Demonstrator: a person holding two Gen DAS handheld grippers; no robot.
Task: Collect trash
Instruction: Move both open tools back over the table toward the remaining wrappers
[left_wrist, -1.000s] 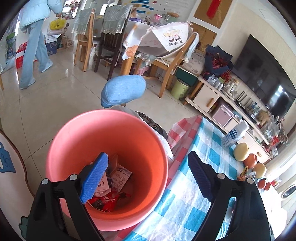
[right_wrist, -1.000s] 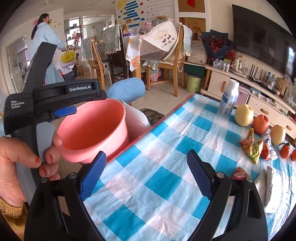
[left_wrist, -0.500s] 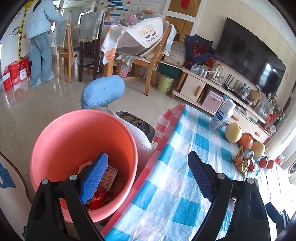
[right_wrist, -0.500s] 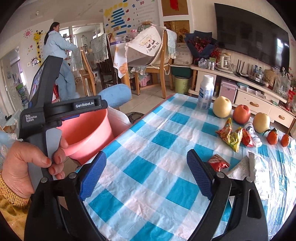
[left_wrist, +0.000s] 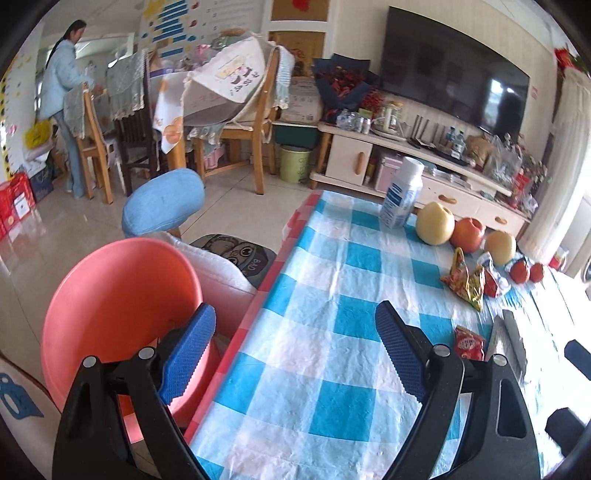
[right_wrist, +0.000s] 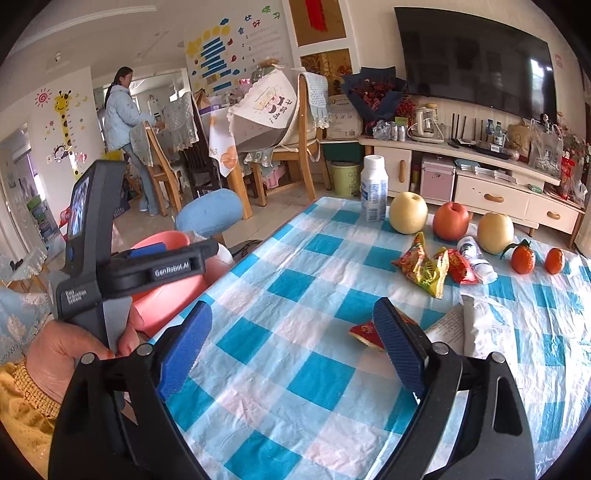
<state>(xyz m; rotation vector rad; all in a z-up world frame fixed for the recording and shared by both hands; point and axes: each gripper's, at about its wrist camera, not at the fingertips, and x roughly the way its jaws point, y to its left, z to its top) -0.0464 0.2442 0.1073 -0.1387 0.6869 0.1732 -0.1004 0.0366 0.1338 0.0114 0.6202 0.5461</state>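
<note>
Daylight flooded in from the right, washing out the far end of the bench (left_wrist: 332, 332). The room was bright, shadows soft. The television (right_wrist: 476, 55) carried pale reflections. Fisheye bending curved the walls; corners went black. Fruit at the left view's right edge smeared slightly.

Both grippers swing off the bucket and over to the table

A second ago the left gripper (left_wrist: 295, 354) looked straight down into the pink bucket (left_wrist: 122, 295) with the wrappers in the bottom; now it's turned right, so the bucket sits off to the left and its inside is hidden. The right gripper (right_wrist: 291, 347) came forward too, and the small red wrapper (right_wrist: 365, 330) is now right by its right fingertip.
</note>
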